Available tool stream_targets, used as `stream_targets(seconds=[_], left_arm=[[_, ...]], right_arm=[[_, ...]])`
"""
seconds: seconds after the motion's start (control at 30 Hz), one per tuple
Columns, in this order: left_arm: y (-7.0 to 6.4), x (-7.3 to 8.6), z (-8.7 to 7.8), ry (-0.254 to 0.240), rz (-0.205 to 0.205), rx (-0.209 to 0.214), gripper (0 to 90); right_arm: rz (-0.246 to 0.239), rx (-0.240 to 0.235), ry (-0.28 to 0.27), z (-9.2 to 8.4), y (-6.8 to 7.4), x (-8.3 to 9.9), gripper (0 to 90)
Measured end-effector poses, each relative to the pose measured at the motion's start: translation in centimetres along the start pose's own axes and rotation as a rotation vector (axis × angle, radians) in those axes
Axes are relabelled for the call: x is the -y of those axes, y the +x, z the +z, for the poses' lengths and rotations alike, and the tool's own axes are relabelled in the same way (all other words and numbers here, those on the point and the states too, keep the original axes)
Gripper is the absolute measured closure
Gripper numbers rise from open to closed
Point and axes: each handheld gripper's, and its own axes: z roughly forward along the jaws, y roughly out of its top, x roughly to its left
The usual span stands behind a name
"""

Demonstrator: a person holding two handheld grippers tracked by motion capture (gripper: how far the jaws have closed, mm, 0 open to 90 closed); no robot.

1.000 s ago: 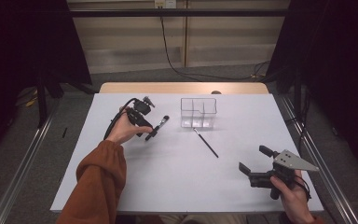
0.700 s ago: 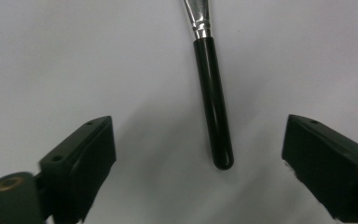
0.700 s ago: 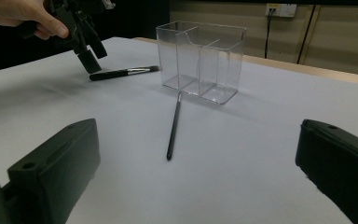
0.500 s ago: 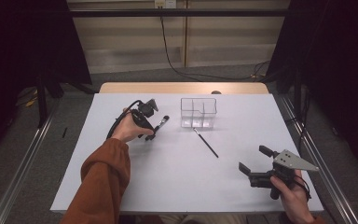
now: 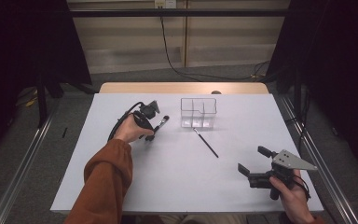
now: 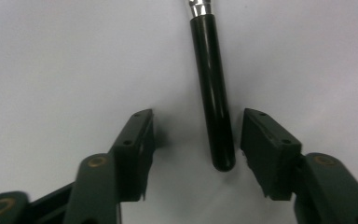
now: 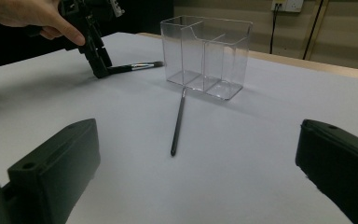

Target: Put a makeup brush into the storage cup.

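A thick black-handled brush (image 5: 161,123) with a silver ferrule lies left of a clear divided box (image 5: 198,112). My left gripper (image 5: 148,134) points down over its handle end. In the left gripper view the handle (image 6: 212,93) lies between the two jaws of that gripper (image 6: 198,123), nearer the right one, with a gap on each side. These jaws have just been closing and stand open around the handle. A thin dark brush (image 5: 206,142) lies in front of the box. My right gripper (image 5: 252,159) rests at the near right, wide open and holding nothing.
The white table top (image 5: 177,186) carries the box (image 7: 207,56) near its far middle. In the right gripper view the thin brush (image 7: 179,119) points toward that box, and the left gripper (image 7: 93,46) stands beyond it at the left. Dark curtains flank the table.
The left hand has shifted slightly over the thick brush's handle end. The right gripper, the box and the thin brush have kept still.
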Motion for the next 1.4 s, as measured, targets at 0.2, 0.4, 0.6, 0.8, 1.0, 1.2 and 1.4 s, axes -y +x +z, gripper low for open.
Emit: stream_targets(seconds=[0.2,0.4,0.6,0.8,1.0,1.2,1.4], left_arm=[[-0.6,-0.4,0.0,0.028,0.003,0.01,64.2],[-0.8,-0.8,0.0,0.054,-0.004,0.007,71.8],[-0.7,-0.8,0.1,0.054,-0.011,0.011,79.5],[-0.6,-0.6,0.0,0.042,-0.015,0.011,79.8],[-0.4,-0.3,-0.2,0.024,-0.025,0.023,80.0],[-0.3,0.1,-0.3,-0.02,-0.061,0.024,80.1],[0.1,0.5,-0.7,-0.059,-0.076,0.021,80.1]], right_arm=[[-0.002,-0.004,0.0,0.0,0.1,0.0,0.0],[-0.003,-0.011,0.003,0.1,0.1,0.0,0.0],[-0.002,-0.018,0.007,0.1,0.1,0.0,0.0],[-0.004,-0.018,0.008,0.0,0.1,0.0,0.0],[-0.003,-0.015,0.009,0.1,0.1,0.0,0.0],[-0.001,-0.015,0.008,0.1,0.1,0.0,0.0],[-0.001,-0.013,0.007,0.1,0.1,0.0,0.0]])
